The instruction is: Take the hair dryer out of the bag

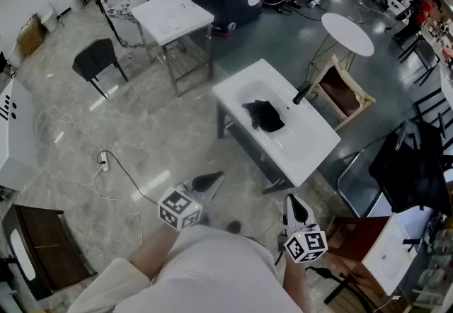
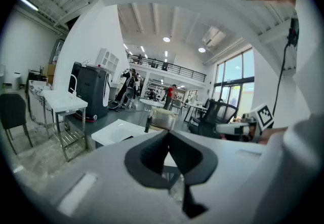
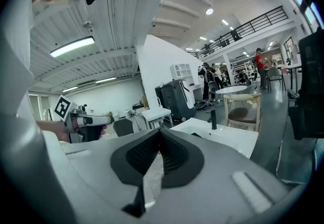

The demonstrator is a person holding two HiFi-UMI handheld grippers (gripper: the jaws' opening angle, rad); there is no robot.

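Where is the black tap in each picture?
Head view: black tap right of centre, on the white sink.
Left gripper view: tap near the middle.
Right gripper view: tap right of centre.
Shared landmark: the wooden chair just behind it.

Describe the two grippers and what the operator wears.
The left gripper and right gripper both have light grey, wedge-shaped bodies tapering to a point, lined inside with black ribbed pads. Each carries a white cube printed with black square markers. The person wears a white top with loose pale sleeves.
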